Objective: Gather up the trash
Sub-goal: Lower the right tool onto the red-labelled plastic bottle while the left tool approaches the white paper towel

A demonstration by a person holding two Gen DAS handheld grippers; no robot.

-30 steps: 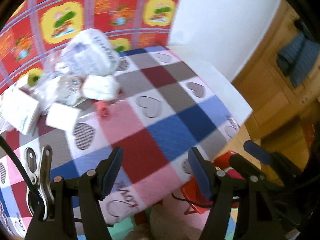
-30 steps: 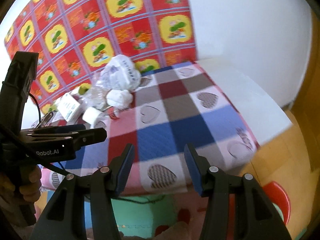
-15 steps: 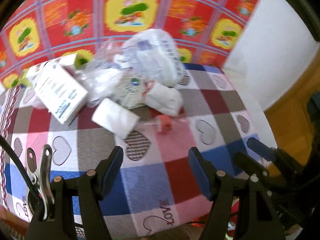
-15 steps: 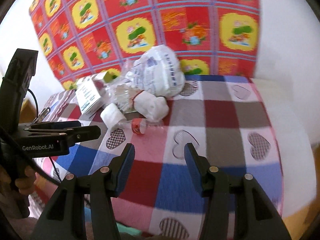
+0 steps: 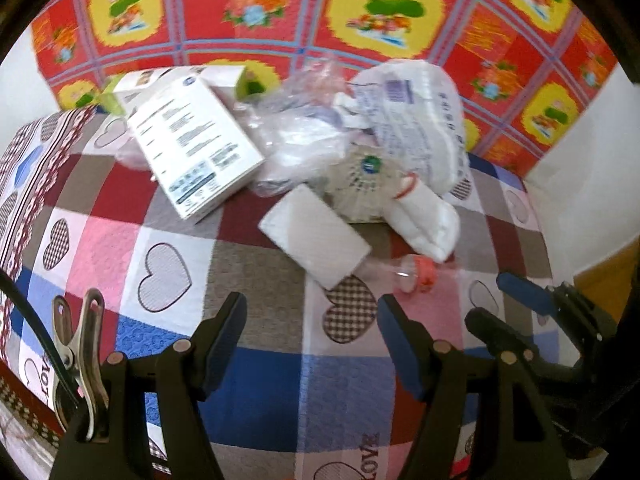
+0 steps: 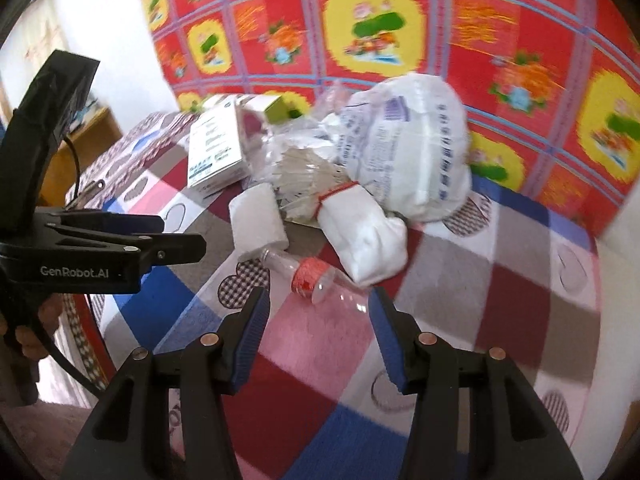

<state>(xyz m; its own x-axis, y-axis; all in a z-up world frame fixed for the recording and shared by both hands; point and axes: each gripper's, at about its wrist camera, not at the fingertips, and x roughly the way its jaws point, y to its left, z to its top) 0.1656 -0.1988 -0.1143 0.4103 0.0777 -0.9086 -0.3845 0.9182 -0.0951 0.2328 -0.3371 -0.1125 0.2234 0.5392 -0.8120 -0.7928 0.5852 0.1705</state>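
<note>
Trash pile (image 5: pixel 340 152) sits at the far edge of the checked counter (image 6: pixel 500 280), ahead of both sets of jaws, which are part open and empty. Largest to smallest: crinkly printed plastic bag (image 6: pixel 408 148), rigid white carton (image 5: pixel 192 148), soft tissue pack (image 5: pixel 316 240). The clear bottle with red cap (image 6: pixel 310 276) lies nearest, just ahead of the right gripper (image 6: pixel 318 332), long axis slanting across its gap; left gripper (image 5: pixel 312 340) is farther off.

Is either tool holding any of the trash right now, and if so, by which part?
Nothing is held. The left tool and right tool both hang open above the checked cloth, short of the trash pile.
</note>
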